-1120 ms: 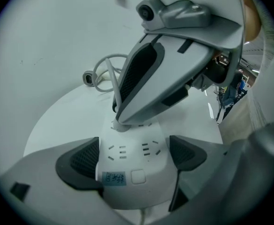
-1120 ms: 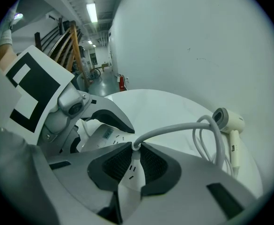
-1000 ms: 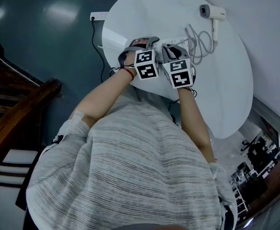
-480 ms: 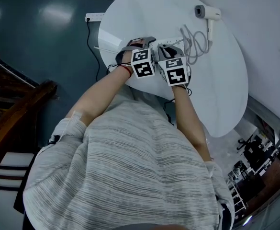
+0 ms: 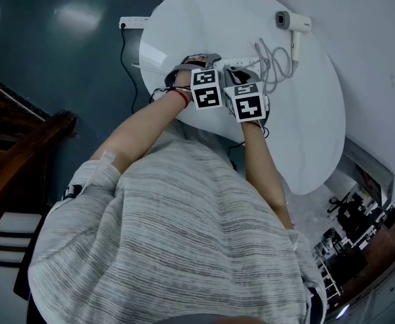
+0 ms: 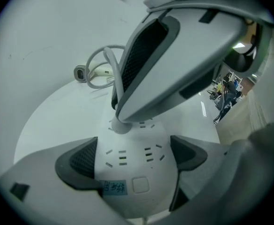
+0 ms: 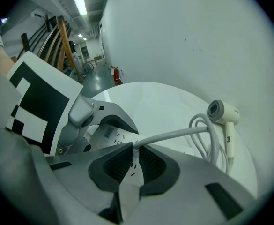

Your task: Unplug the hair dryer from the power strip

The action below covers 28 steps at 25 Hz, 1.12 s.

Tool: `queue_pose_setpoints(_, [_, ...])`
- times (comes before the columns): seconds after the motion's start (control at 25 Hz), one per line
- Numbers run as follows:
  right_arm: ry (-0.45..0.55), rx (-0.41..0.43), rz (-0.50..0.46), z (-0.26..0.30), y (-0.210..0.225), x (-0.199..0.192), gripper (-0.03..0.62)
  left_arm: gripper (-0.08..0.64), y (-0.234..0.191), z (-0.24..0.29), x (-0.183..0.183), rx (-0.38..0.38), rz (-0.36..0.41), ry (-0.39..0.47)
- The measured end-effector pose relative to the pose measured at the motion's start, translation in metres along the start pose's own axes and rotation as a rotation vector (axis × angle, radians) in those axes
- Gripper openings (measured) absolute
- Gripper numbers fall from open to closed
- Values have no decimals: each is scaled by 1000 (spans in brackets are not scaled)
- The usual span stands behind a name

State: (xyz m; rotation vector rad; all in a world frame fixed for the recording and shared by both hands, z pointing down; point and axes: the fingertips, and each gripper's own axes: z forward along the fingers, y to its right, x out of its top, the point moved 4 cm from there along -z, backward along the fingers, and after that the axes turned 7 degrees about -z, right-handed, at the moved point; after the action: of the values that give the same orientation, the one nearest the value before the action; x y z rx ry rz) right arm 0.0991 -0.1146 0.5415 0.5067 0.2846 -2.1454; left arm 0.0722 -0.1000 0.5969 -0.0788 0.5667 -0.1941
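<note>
Your left gripper clamps the power strip on the table; your right gripper pinches the plug of the hair dryer. Likely seated tight: hold its rigid body, not the limp cable.

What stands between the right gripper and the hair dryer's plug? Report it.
Nothing visible does. The right gripper has its jaws closed on the plug, which sits in the power strip. The left gripper clamps that strip from both sides. The cord runs off freely to the hair dryer.
</note>
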Motion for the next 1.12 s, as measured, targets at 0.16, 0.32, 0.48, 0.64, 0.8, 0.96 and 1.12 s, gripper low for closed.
queue_pose_setpoints(0.16, [-28,11,13,0,4,4,55,469,0,1,2,6,-1,-15])
queue_pose_setpoints(0.32, [-28,4,32,-7,-5,-1,54,469,3,1,-1,-3,6,-37])
queue_pose_setpoints(0.48, [-27,0,37,-9,-3,-3,54,469,3,1,1,-4,23,-47])
queue_pose_setpoints(0.64, [-39,4,22,-11,-4,-5,54,469,7,1,1,-4,38,-55])
queue_pose_setpoints(0.8, [-49,14,33,-14,-6,-6,54,469,6,2,0,-15,34,-61])
queue_pose_setpoints(0.96, [-11,0,39,-22,-4,-3,54,469,6,3,1,-27,20,-55])
queue_pose_setpoints(1.12, [127,-26,64,-58,9,28,54,469,1,3,-1,-29,11,-39])
